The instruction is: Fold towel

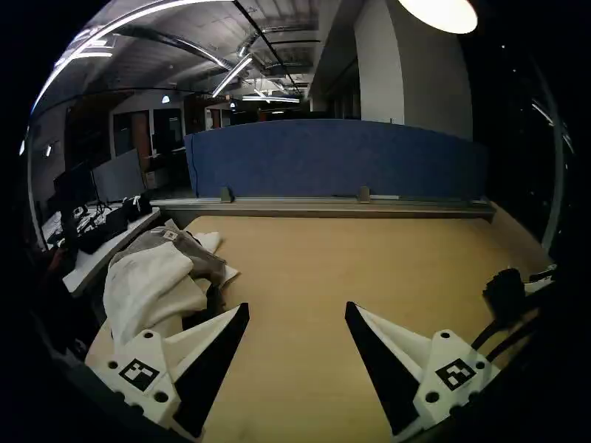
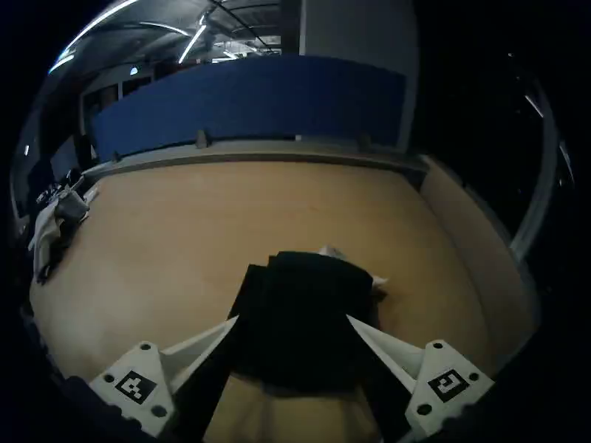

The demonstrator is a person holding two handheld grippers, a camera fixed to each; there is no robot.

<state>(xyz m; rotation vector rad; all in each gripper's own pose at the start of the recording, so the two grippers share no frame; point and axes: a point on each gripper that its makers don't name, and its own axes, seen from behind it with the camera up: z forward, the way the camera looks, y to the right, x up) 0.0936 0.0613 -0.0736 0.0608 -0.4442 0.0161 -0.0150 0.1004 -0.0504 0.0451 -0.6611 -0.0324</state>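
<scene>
Reference landmark: the blue partition (image 2: pixel 244 96) along the far edge of the desk (image 2: pixel 170 221). The dark towel (image 2: pixel 303 292) lies flat on the desk on the near side of the partition, well apart from it and straight ahead of the right gripper (image 2: pixel 292 318). That gripper's fingers stand wide apart, one over each side of the cloth, clamped on nothing. The towel's far edge runs roughly parallel to the partition. Its near part is hidden under the gripper, so the long axis cannot be settled. A white scrap (image 2: pixel 336 252) shows at the towel's partition-side corner. The left gripper (image 1: pixel 296 305) is likewise spread wide over bare desk, facing the partition, holding nothing. A heap of cloths (image 1: pixel 155 277) lies near the partition's left end, by that gripper's left finger. Judgement: the right gripper is the nearer to the towel and placed to take an edge. The fold is not yet begun.
</scene>
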